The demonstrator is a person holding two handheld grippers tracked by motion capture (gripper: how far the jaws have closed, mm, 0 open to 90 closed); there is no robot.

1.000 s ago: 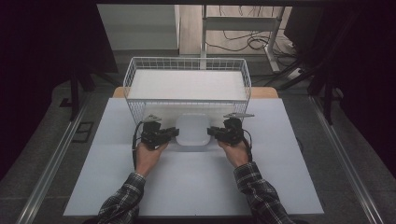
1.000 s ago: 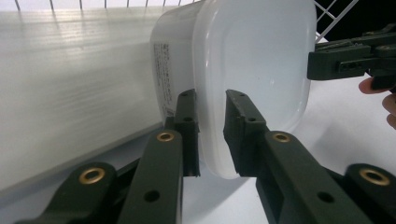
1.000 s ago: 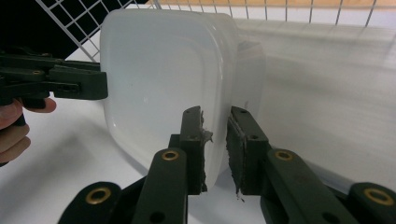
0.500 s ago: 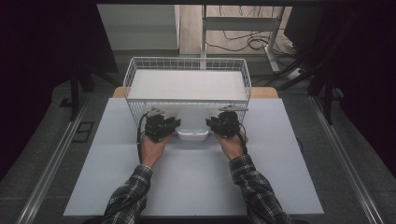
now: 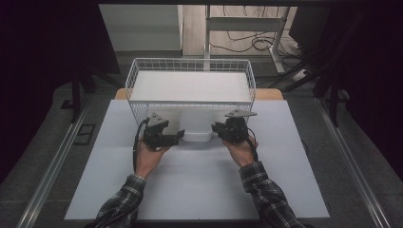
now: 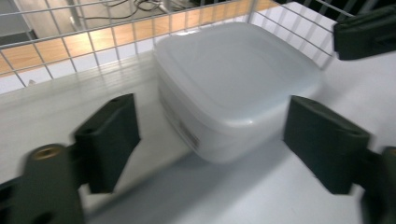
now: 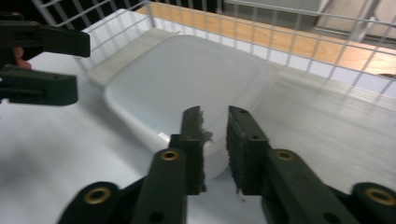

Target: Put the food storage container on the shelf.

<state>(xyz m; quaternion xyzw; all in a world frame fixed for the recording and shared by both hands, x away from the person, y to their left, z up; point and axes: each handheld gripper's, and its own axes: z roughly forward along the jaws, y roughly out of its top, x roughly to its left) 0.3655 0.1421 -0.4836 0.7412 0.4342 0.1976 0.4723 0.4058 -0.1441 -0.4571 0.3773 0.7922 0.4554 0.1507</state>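
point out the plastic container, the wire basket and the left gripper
plastic container [image 6: 233,79], left gripper view, centre of its lid
wire basket [image 5: 190,62], high view, far rim wire
left gripper [image 5: 179,136], high view, between its jaw tips beside the container

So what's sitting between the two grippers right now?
A lidded white plastic container, in the high view, with the left gripper and right gripper at its sides.

**Blurred, cropped and covered**

In the left gripper view the left claw [image 6: 210,149] is smeared by motion, and its right jaw runs off the frame edge. The right claw [image 7: 215,149] covers the near corner of the white container [image 7: 187,88]. From above, the wire basket [image 5: 190,66] hides the counter [image 5: 199,185] behind it.
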